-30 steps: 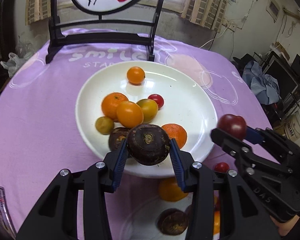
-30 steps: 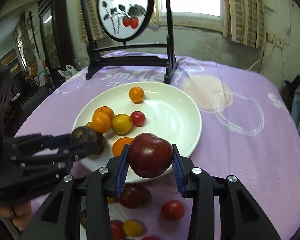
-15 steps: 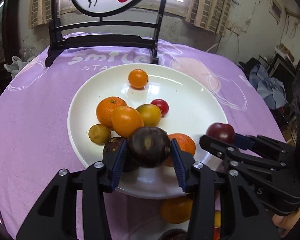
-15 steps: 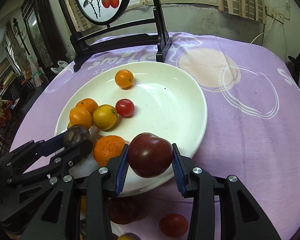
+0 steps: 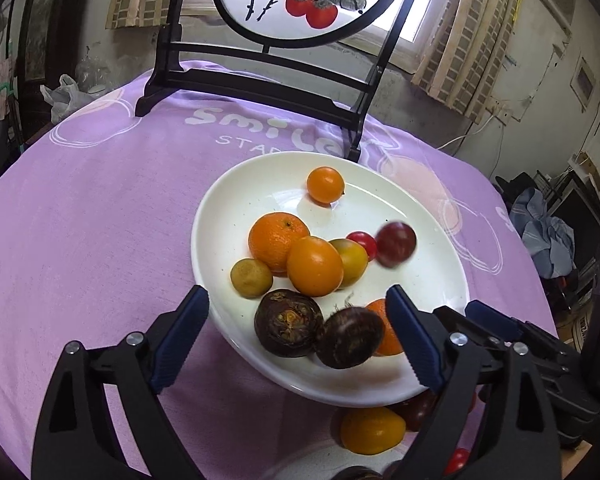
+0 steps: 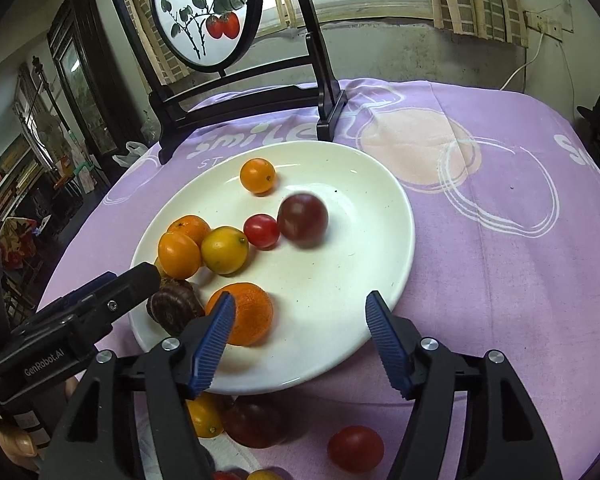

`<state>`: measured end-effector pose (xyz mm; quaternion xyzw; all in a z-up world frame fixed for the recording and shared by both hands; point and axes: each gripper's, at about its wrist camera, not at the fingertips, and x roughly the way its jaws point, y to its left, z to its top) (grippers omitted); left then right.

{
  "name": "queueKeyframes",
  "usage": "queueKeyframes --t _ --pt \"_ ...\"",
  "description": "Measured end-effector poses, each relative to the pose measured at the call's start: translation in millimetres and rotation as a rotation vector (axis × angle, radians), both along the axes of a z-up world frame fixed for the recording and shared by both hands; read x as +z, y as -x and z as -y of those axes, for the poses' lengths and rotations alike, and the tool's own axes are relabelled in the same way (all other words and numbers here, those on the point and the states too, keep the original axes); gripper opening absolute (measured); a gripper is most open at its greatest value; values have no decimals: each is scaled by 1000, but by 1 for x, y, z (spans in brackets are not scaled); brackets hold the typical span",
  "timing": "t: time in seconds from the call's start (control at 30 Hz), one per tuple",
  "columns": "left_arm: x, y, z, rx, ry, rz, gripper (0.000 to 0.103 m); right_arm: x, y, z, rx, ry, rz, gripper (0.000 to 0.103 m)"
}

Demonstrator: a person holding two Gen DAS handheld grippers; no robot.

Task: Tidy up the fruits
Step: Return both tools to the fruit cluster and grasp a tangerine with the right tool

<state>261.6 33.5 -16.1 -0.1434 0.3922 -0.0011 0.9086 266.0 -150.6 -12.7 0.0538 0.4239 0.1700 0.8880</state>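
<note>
Fruits are gathered on a white plate [image 5: 228, 216] that rests on a table covered by a purple cloth [image 5: 80, 220] printed with white lettering and rings. Behind the plate, on the cloth, a dark wooden stand [image 5: 260, 92] is seen, carrying a round painted panel with red fruit on it. The left gripper [image 5: 300, 336] is held low over the near rim of the plate; its jaws have just been opening and are now spread wide, and nothing is pressed by the blue pads. Between them a dark brown fruit [image 5: 348, 336], blurred, is seen free beside a second dark fruit [image 5: 288, 322] on the plate. The right gripper [image 6: 300, 340] is likewise held over the near rim; its jaws have just been opening too, are parted, and are empty. A dark red plum [image 6: 303, 220], blurred, is seen on the plate beyond them, just beside a small red tomato [image 6: 261, 231]. Further fruits lie on the plate: a large orange [image 5: 278, 240], a second orange [image 6: 248, 312] near the right gripper's left pad, a smooth orange fruit [image 5: 314, 266], a yellow-green fruit [image 6: 224, 249], a small olive-yellow fruit [image 5: 251, 278], and one small orange fruit [image 5: 325, 185] lying apart toward the far rim. In front of the plate, on the cloth, several fruits are left, among them a red tomato [image 6: 355, 448] and a yellow-orange fruit [image 5: 372, 430].
</note>
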Motion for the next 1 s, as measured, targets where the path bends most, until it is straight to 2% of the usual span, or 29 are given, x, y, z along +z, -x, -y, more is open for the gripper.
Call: queueKeyframes --t 0.4,0.57,0.73,0.9,1.0 --pt "15 22 3 -38 -19 20 94 24 32 16 1 59 57 73" --pt "18 51 11 -107 -44 27 95 17 65 30 19 120 61 73" --pt "10 78 18 -173 -79 28 98 4 92 51 25 105 35 73" --pt "-3 88 23 -226 -98 -22 98 -8 110 57 87 86 0 73" --pt "-6 92 26 -255 -120 -24 98 -11 124 49 166 124 -7 73"
